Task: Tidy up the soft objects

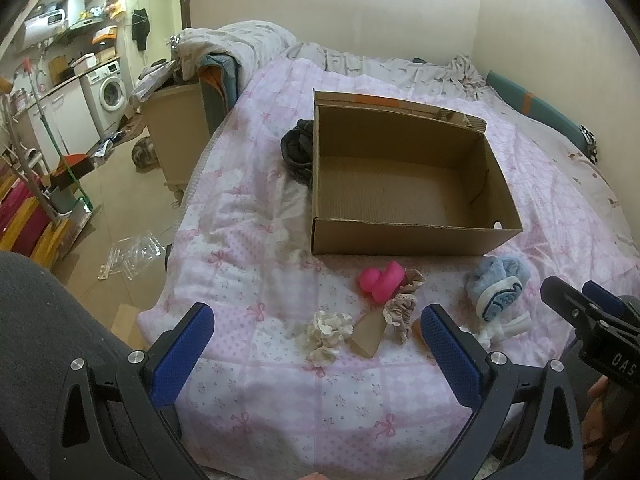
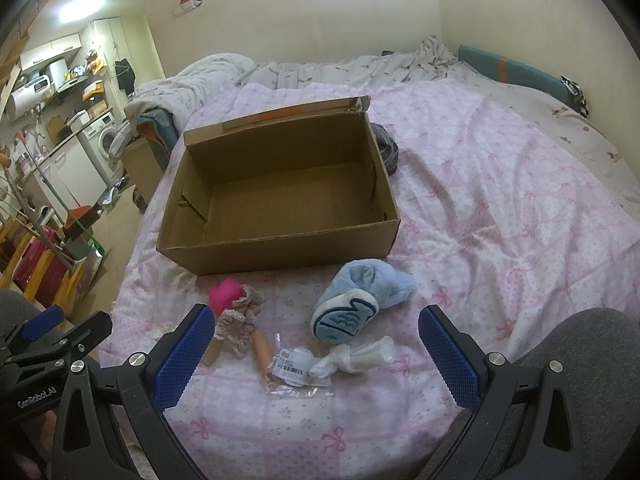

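While both grippers hover above the near edge of the bed, neither one holds anything: the left gripper has its blue pads spread wide, and the right gripper is released just the same.

In the left wrist view, the open cardboard box sits on the pink quilt at about 12 o'clock from the gripper, with nothing visible on its floor. A dark garment lies against the box's outer wall at 11 o'clock. Just in front of the box, the soft items are strewn on the quilt. A bright pink plush piece lies at 1 o'clock, touching a beige lace scrunchie. A cream scrunchie rests between the pads, beside a small brown card piece. At 2 o'clock lies a fluffy blue slipper, sole turned up.

In the right wrist view, the slipper is at 12 o'clock, near the box. Below it, touching or nearly so, lie a white bundled cloth and a clear labelled plastic bag. The pink plush and the beige scrunchie lie at 10 o'clock, close to the left pad. The other gripper shows at 9 o'clock.
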